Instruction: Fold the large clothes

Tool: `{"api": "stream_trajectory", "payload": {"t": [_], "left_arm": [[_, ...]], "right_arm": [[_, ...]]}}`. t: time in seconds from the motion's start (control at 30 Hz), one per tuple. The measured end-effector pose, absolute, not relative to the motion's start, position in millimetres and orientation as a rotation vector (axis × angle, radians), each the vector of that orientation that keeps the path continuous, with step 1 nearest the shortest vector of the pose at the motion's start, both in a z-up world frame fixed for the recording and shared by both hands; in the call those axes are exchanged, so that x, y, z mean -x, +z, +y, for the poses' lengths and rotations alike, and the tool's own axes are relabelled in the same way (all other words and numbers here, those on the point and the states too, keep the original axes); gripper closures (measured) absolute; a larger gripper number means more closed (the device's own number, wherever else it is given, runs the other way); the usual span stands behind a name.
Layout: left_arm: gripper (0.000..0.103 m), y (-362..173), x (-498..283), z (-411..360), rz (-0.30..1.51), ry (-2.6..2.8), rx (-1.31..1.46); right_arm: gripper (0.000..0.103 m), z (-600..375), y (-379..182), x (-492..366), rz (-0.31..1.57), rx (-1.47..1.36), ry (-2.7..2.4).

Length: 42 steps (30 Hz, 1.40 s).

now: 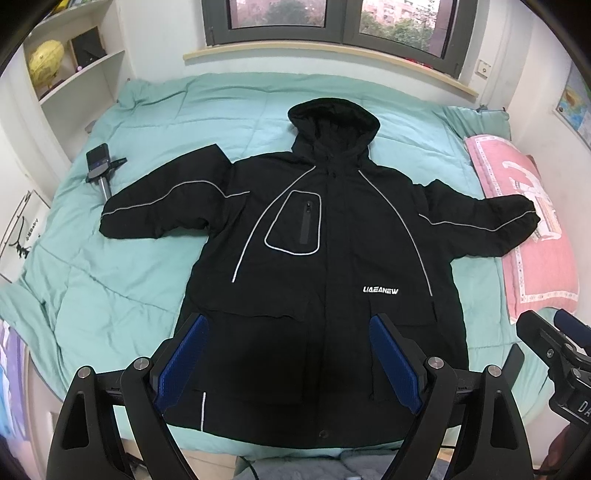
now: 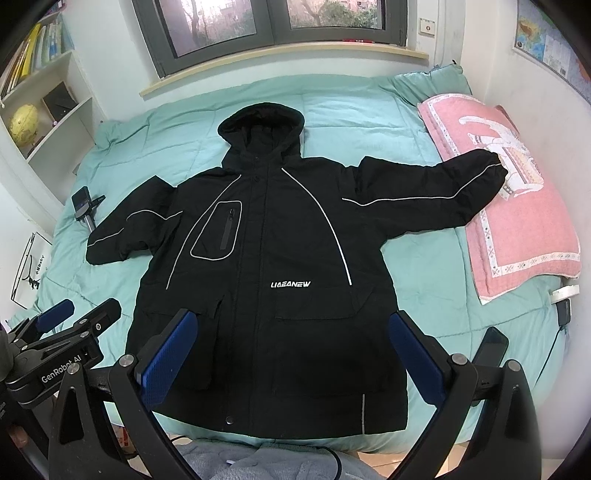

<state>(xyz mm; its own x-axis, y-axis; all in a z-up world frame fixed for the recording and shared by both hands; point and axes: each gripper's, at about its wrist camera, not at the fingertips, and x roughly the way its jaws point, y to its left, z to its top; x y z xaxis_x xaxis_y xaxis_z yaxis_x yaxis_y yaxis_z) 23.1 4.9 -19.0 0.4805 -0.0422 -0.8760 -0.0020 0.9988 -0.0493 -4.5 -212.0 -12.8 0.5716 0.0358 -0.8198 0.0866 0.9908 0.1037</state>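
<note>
A bed with a teal quilt (image 1: pixel 122 280) fills the room below a window (image 1: pixel 332 22). A black hooded jacket (image 1: pixel 317 258) lies spread flat, front up, across the quilt, its right sleeve reaching onto a pink pillow (image 1: pixel 532 229). The left gripper (image 1: pixel 291 363) and the right gripper (image 2: pixel 291 360) hover above the near hem, jaws wide, holding nothing.

We see the jacket (image 1: pixel 325 266) lying flat on the bed (image 1: pixel 122 280), hood toward the window (image 1: pixel 332 22). Its right sleeve end rests on the pillow (image 1: pixel 535 266); a phone on a stick (image 1: pixel 99 166) lies beyond the left sleeve, shelves (image 1: pixel 74 66) behind.
</note>
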Motion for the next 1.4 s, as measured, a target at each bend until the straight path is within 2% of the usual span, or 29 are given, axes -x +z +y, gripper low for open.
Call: {"api": "stream_trajectory", "payload": {"t": [0.23, 0.33, 0.47, 0.53, 0.63, 0.8, 0.9, 1.0, 1.1, 1.23, 1.4], "left_arm": [[0.014, -24.3, -29.8, 45.5, 1.017, -0.081, 0.179], [0.014, -32.9, -38.3, 91.4, 0.973, -0.091, 0.286], [0.014, -37.0, -56.7, 152.2, 0.931, 0.057, 0.259], [0.014, -37.1, -67.8, 187.2, 0.871, 0.095, 0.285], [0.013, -34.8, -85.6, 257.7, 0.657, -0.071, 0.473], [0.014, -48.1, -135.6, 330.9, 0.61, 0.055, 0.455], [0.013, -57.3, -163.1, 384.3, 0.52, 0.07, 0.502], [0.013, -83.0, -195.5, 441.2, 0.488, 0.058, 0.625], [0.005, -125.5, -226.6, 480.4, 0.57, 0.113, 0.697], [0.004, -214.9, -257.5, 503.5, 0.733, 0.171, 0.8], [0.004, -296.5, -264.2, 512.1, 0.785, 0.242, 0.976]], "right_arm": [[0.0, -216.3, -21.7, -0.8, 0.955, -0.191, -0.028], [0.0, -222.5, -27.8, -4.2, 0.963, -0.228, -0.037], [0.0, -231.3, -27.1, -6.4, 0.943, -0.296, -0.065], [0.0, -236.7, -26.3, -8.5, 0.946, -0.298, -0.111], [0.0, -240.2, -26.6, -14.3, 0.968, -0.28, -0.172], [0.0, -236.7, -25.5, -27.1, 1.019, -0.235, -0.276], [0.0, -234.0, -25.1, -33.6, 1.04, -0.24, -0.31], [0.0, -231.8, -27.7, -43.6, 1.075, -0.224, -0.375], [0.0, -231.3, -34.8, -53.5, 1.118, -0.254, -0.403], [0.0, -233.2, -50.0, -68.5, 1.165, -0.289, -0.456], [0.0, -239.7, -68.2, -93.6, 1.217, -0.356, -0.495]]}}
